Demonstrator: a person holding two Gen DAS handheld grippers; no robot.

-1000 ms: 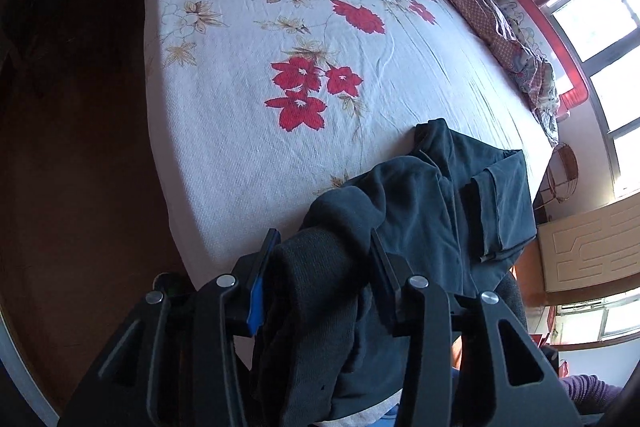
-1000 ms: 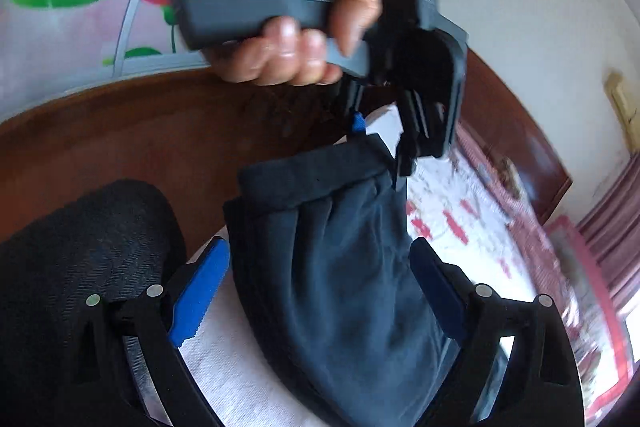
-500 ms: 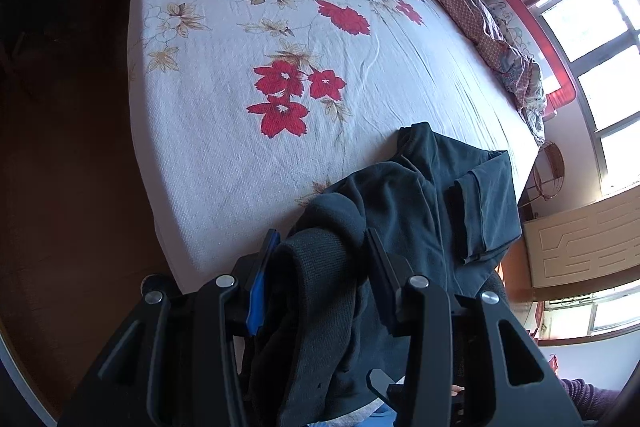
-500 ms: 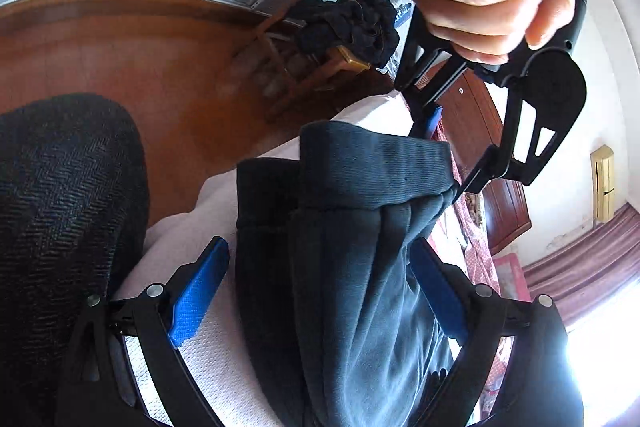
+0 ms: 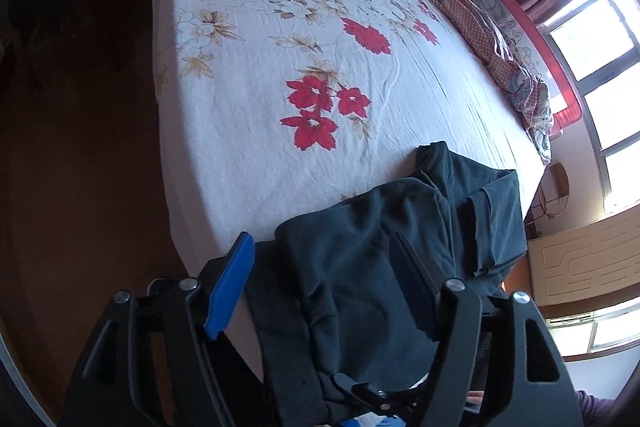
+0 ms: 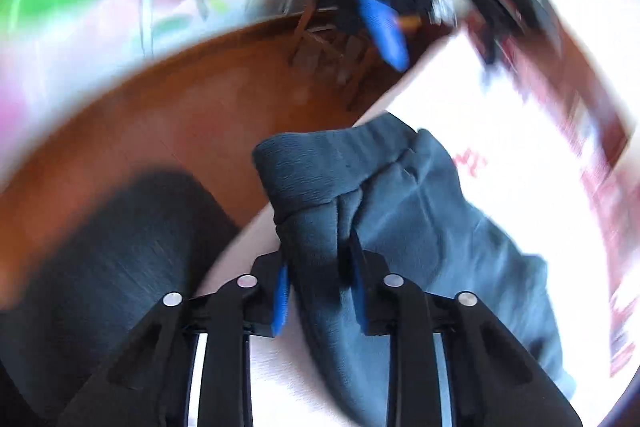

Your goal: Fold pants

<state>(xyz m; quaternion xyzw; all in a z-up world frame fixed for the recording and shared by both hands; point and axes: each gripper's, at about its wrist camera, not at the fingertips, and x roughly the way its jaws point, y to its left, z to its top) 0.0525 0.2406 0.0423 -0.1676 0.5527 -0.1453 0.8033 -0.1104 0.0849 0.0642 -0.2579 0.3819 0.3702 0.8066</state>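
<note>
Dark blue-grey pants [image 5: 384, 251] lie bunched at the near corner of the bed [image 5: 280, 27], waistband toward me, legs folded toward the right. My left gripper [image 5: 320, 287] is open, its blue-padded fingers [image 5: 230, 287] spread on either side of the waistband. In the blurred right wrist view my right gripper [image 6: 320, 291] is shut on the ribbed waistband of the pants [image 6: 320, 171]. The left gripper [image 6: 384, 27] shows above it, held in a hand.
The bed has a white sheet with red flowers. A crumpled patterned quilt [image 5: 480, 15] runs along its far right side. Brown wooden floor [image 5: 80, 147] lies left of the bed. Windows [image 5: 600, 67] and a cabinet [image 5: 580, 267] stand at right.
My left gripper has opened and let go of the waistband. My right gripper has shut on the waistband. The pants now lie flatter on the bed.
</note>
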